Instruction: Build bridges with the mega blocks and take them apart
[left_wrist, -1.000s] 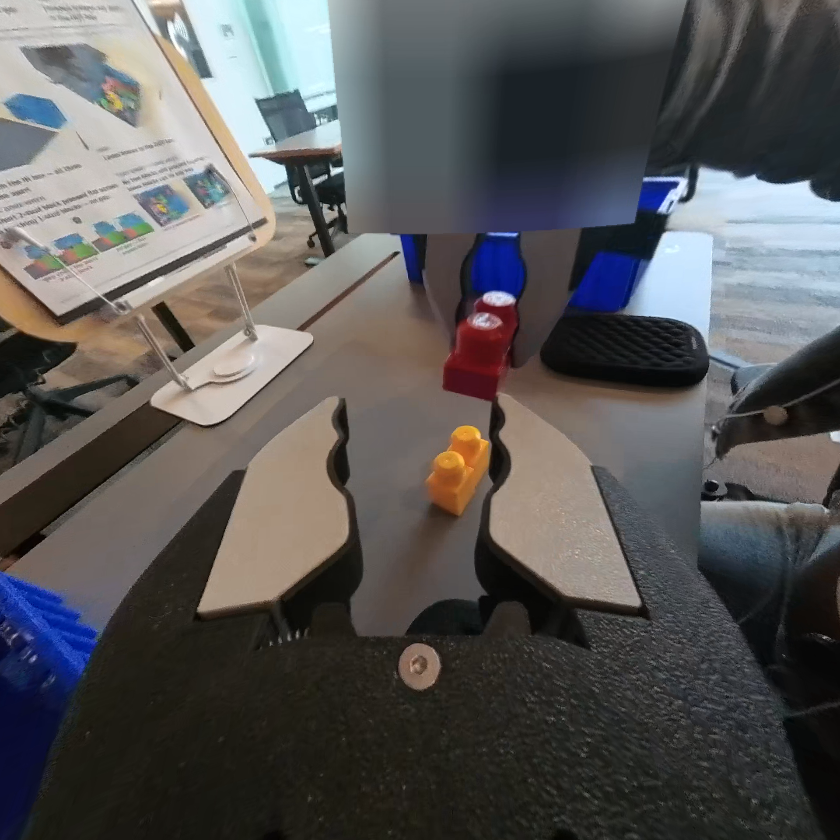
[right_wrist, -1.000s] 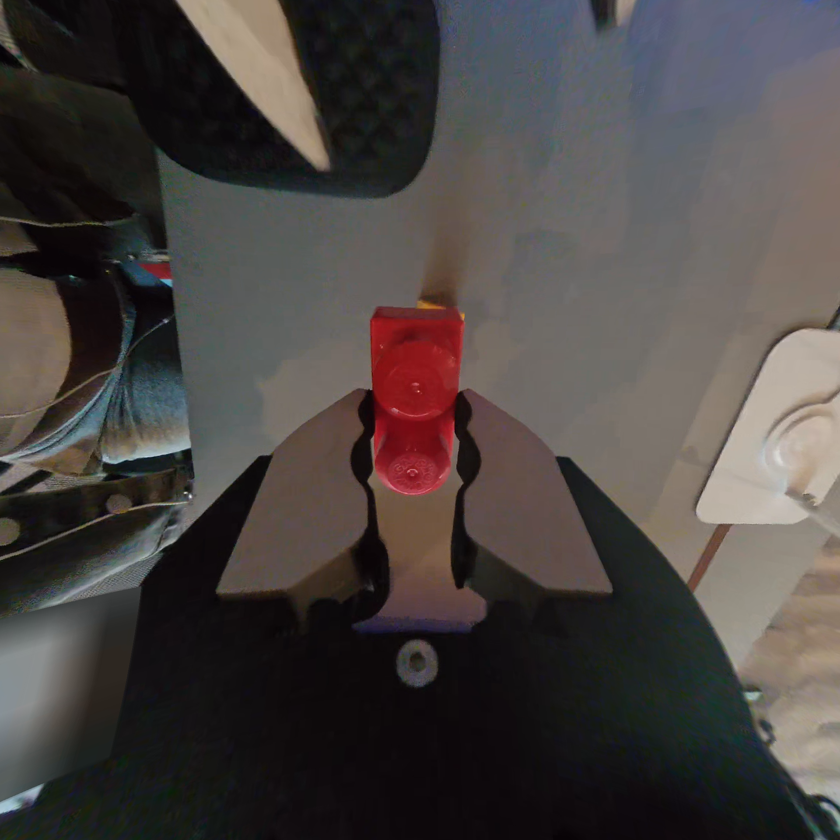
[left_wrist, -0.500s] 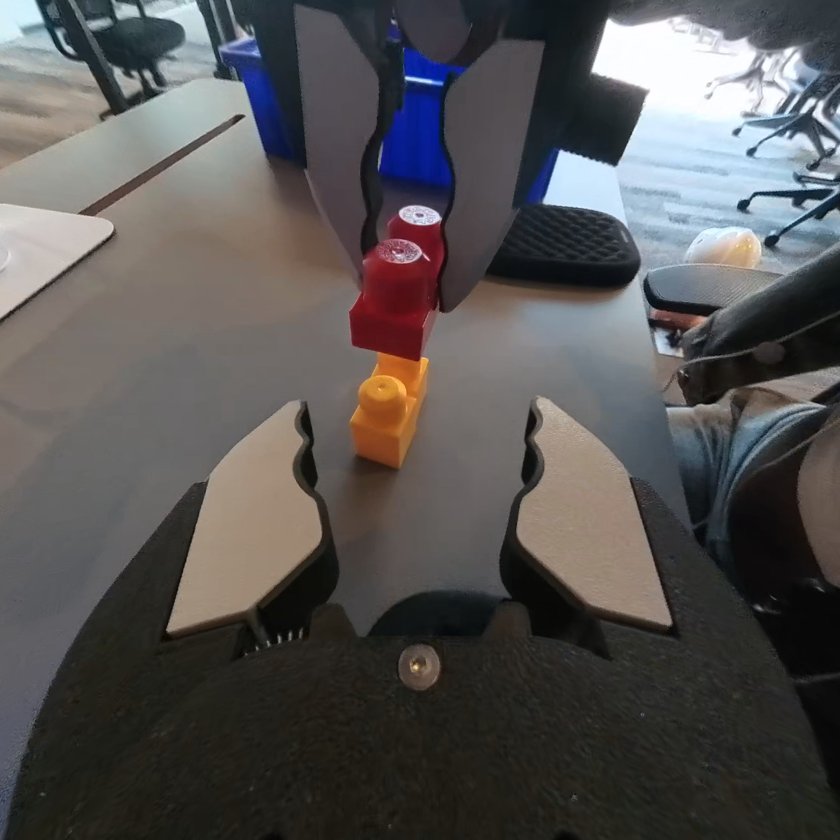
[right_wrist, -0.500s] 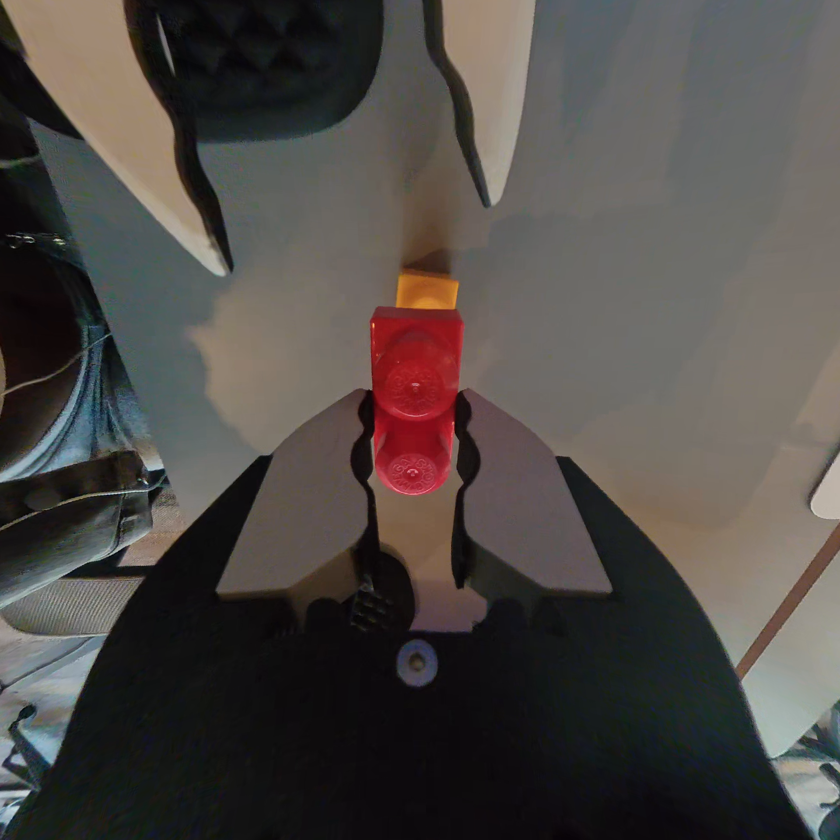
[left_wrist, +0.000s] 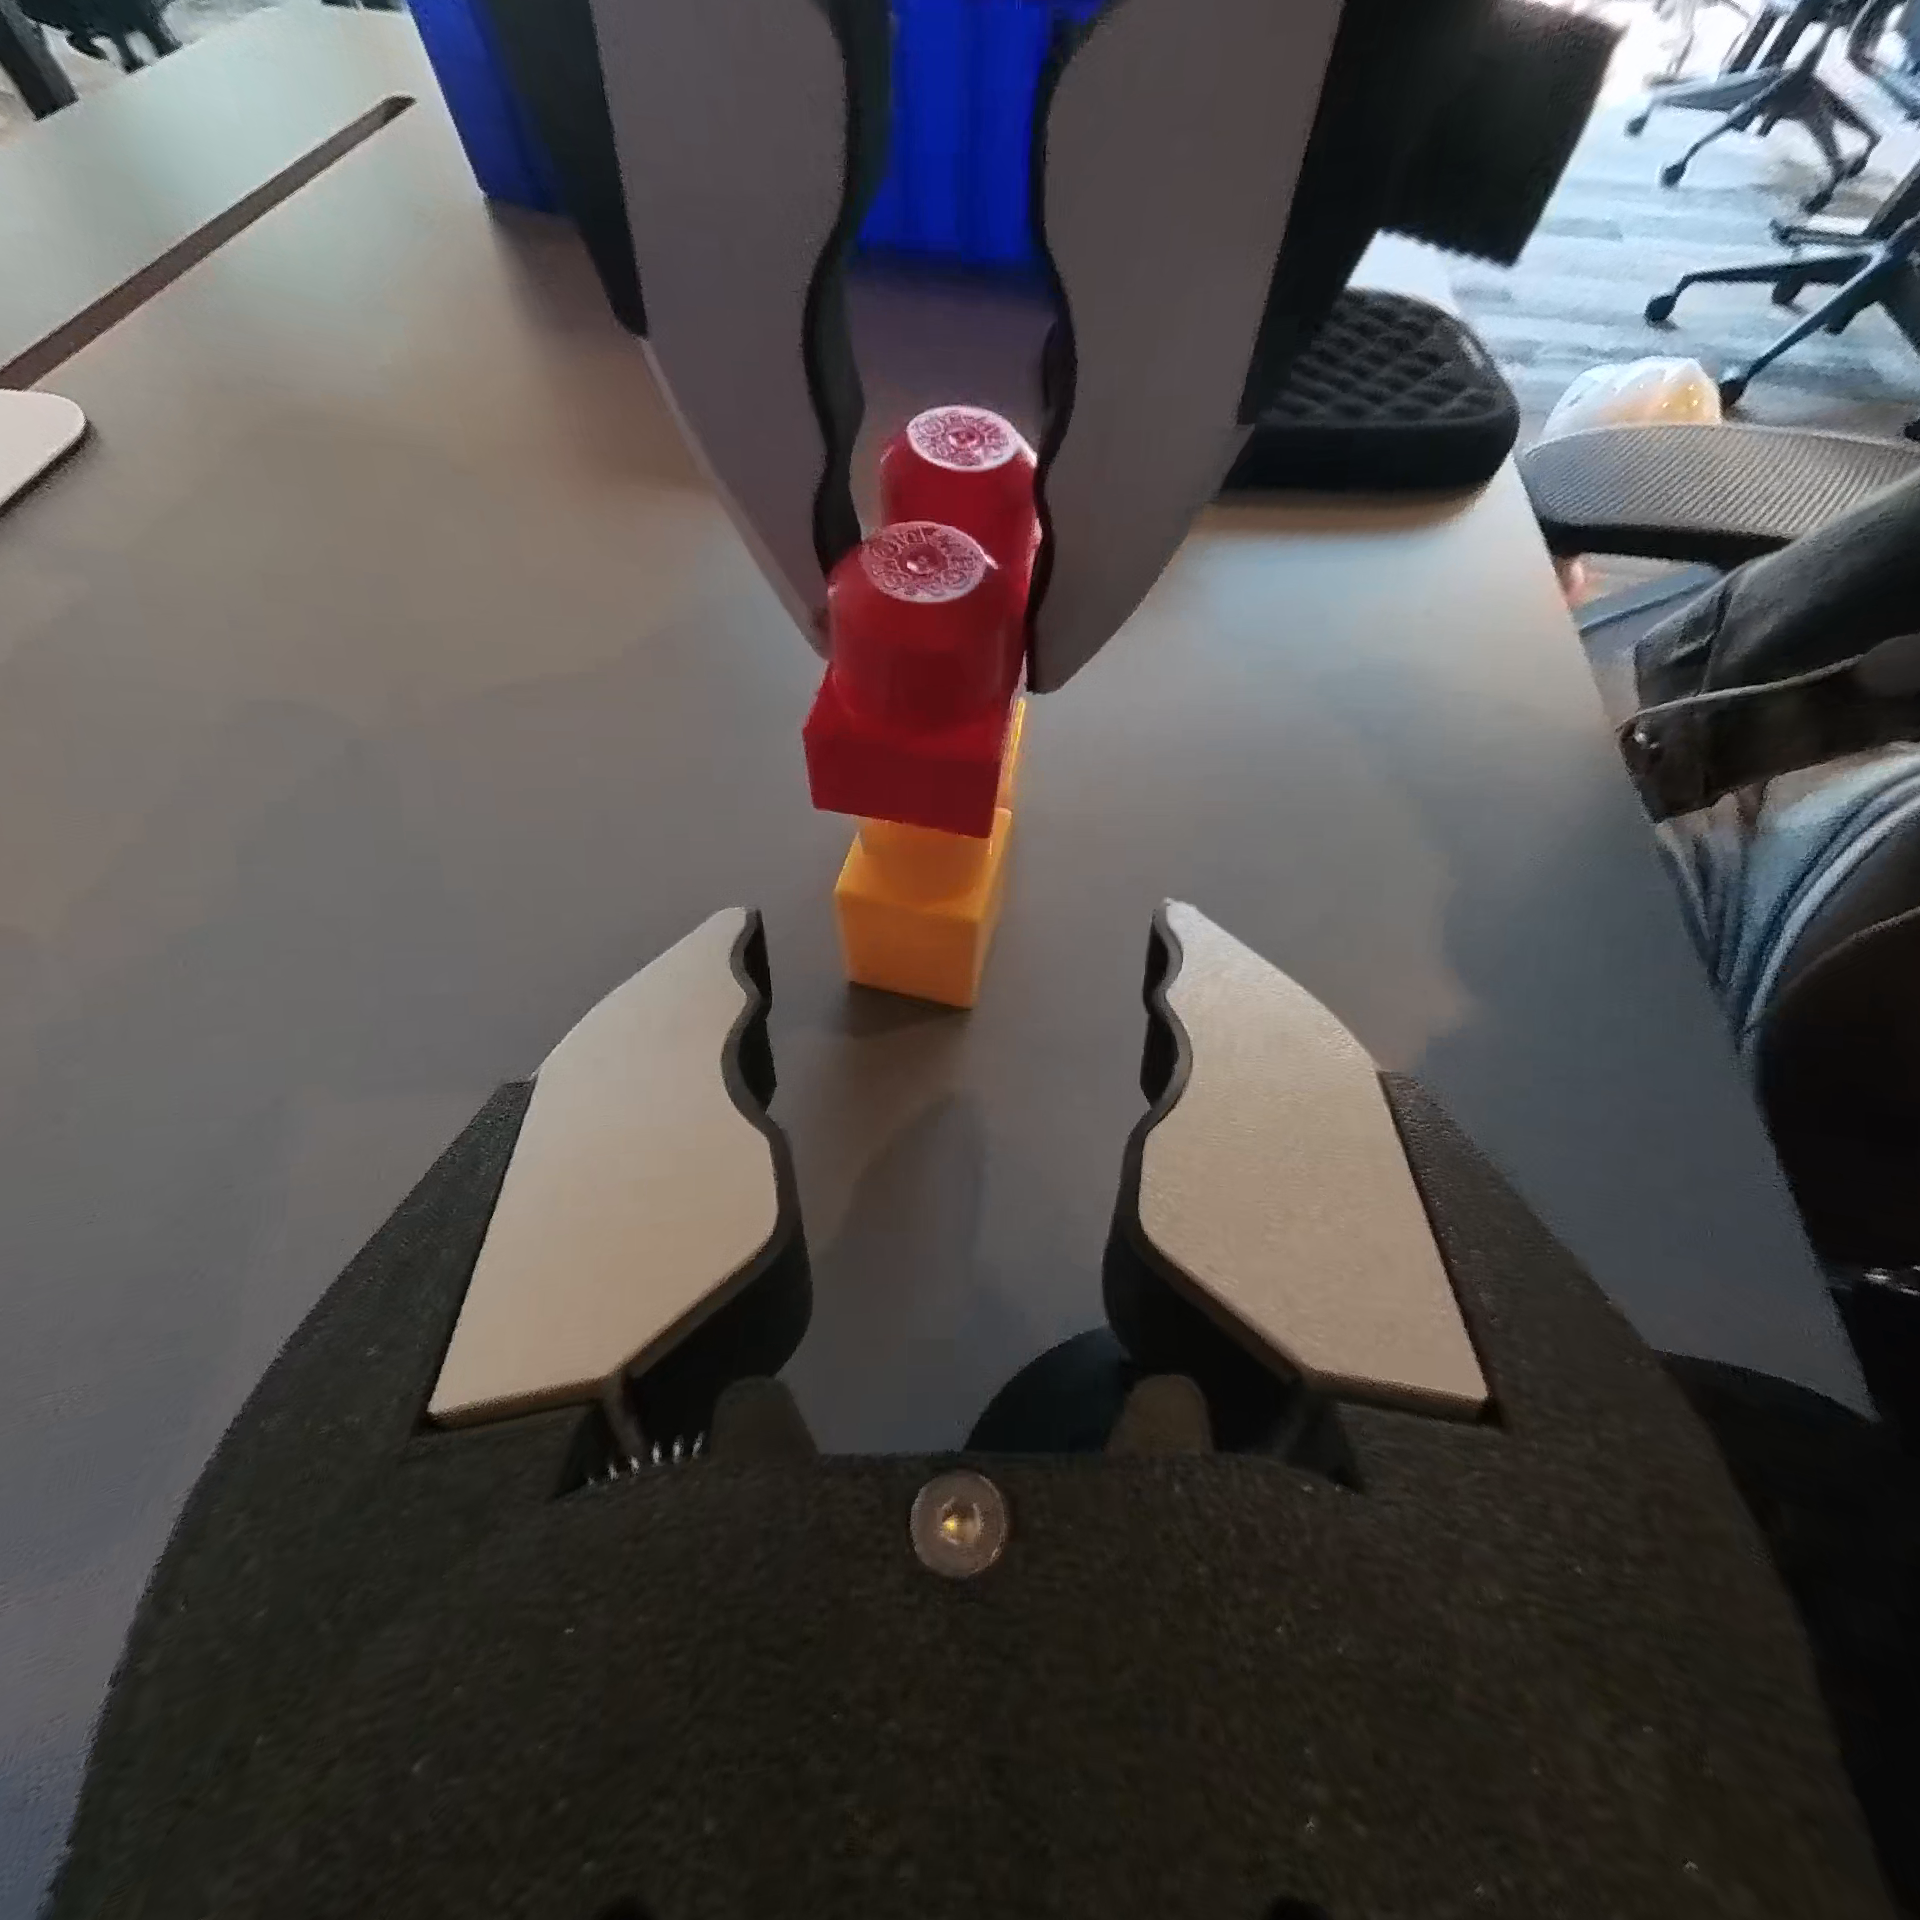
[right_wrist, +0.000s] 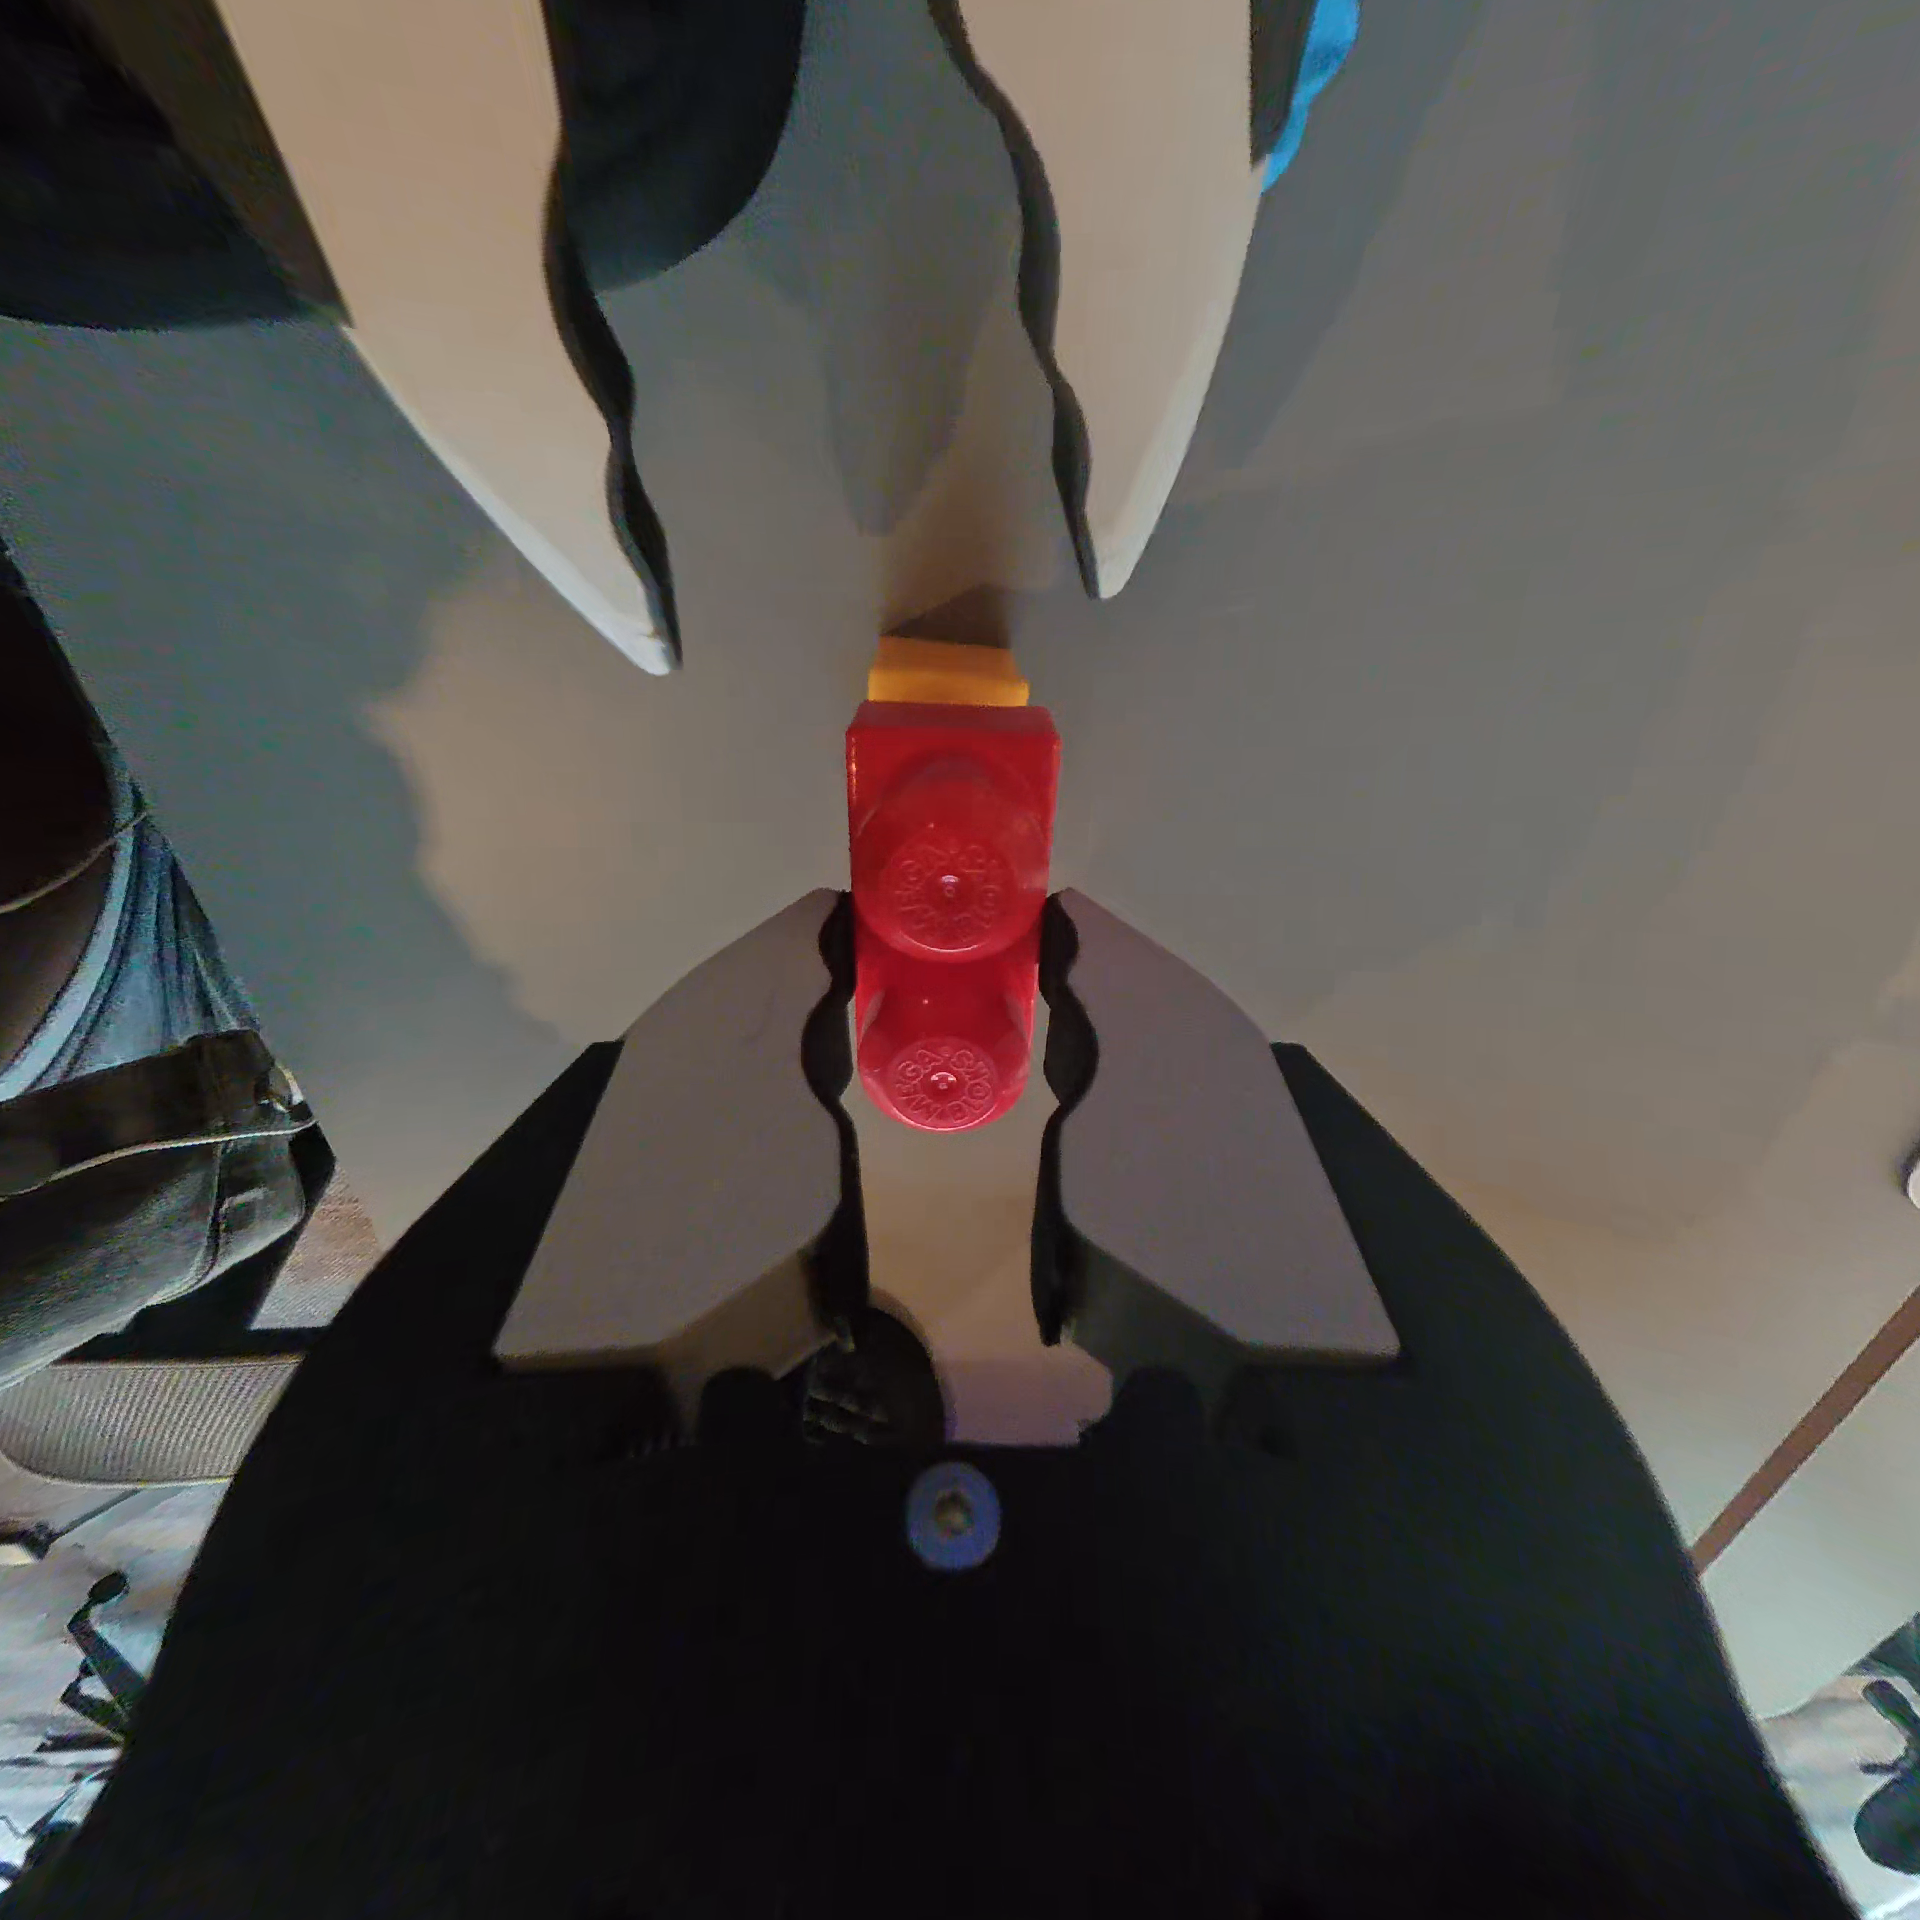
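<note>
A red two-stud block (left_wrist: 914, 717) is held by my right gripper (right_wrist: 948, 914), which is shut on it and points down from above. The red block sits right over a yellow block (left_wrist: 920, 914) that stands on the grey table (left_wrist: 364, 675); whether they touch I cannot tell. In the right wrist view the red block (right_wrist: 948, 862) hides most of the yellow block (right_wrist: 948, 673). My left gripper (left_wrist: 951, 935) is open and empty, low over the table just in front of the yellow block. It also shows in the right wrist view (right_wrist: 873, 623), beyond the blocks.
A black padded rest (left_wrist: 1382, 400) lies at the back right of the table. Blue bins (left_wrist: 956, 135) stand at the far edge. A white stand base (left_wrist: 26, 442) is at the far left. A person's leg and a chair (left_wrist: 1787, 831) are at the right table edge. My right fingertips sit around 5 cm from my left ones. It is some 35 cm from my right tips to the white stand base (left_wrist: 26, 442).
My right gripper has lowered the red block from above the table onto the top of the yellow block. My left gripper has opened wider and moved closer to the yellow block.
</note>
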